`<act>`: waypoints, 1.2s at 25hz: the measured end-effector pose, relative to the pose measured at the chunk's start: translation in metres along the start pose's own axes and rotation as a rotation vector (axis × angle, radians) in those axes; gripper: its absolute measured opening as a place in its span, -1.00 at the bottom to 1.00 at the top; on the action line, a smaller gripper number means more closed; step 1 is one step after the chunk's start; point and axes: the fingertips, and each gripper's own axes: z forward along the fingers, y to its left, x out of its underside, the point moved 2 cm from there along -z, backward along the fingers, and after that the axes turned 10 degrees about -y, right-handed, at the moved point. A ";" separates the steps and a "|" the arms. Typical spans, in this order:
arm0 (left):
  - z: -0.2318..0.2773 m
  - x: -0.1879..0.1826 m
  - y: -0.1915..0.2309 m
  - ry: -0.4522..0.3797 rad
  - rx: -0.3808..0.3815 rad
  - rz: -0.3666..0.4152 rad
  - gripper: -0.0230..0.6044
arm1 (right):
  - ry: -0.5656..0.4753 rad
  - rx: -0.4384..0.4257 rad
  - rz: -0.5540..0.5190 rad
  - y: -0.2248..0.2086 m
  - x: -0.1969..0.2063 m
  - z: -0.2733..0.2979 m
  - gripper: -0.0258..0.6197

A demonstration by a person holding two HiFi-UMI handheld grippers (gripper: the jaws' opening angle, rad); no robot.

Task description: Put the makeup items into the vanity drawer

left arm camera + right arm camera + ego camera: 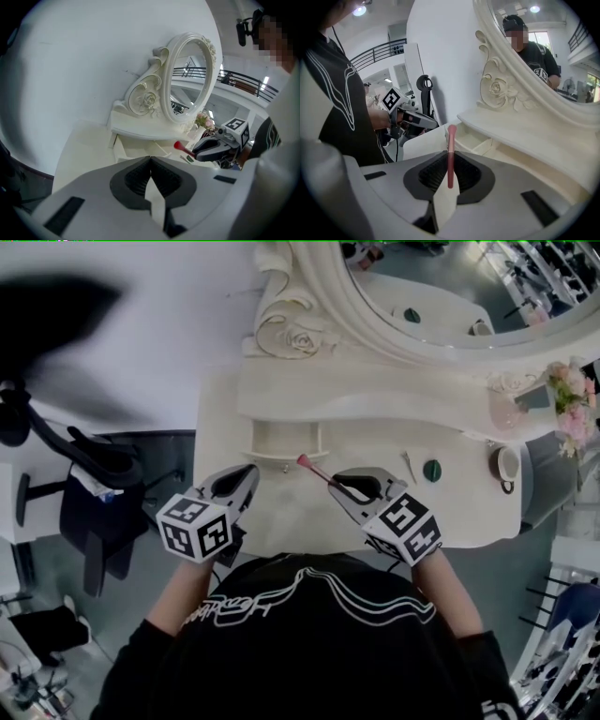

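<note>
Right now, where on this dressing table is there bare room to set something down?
Bare top: left of the open drawer, out to the table's left edge, and the front strip between the left gripper and right gripper. Crowded: the right end, with a green disc, a cup and flowers.

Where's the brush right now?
Head view, centre: the brush is clamped in the right gripper, its red tip pointing toward the open drawer.
</note>
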 end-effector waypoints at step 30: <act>-0.037 -0.029 0.041 -0.065 0.007 -0.053 -0.85 | 0.201 -0.022 -0.213 -0.030 -0.023 0.112 -0.72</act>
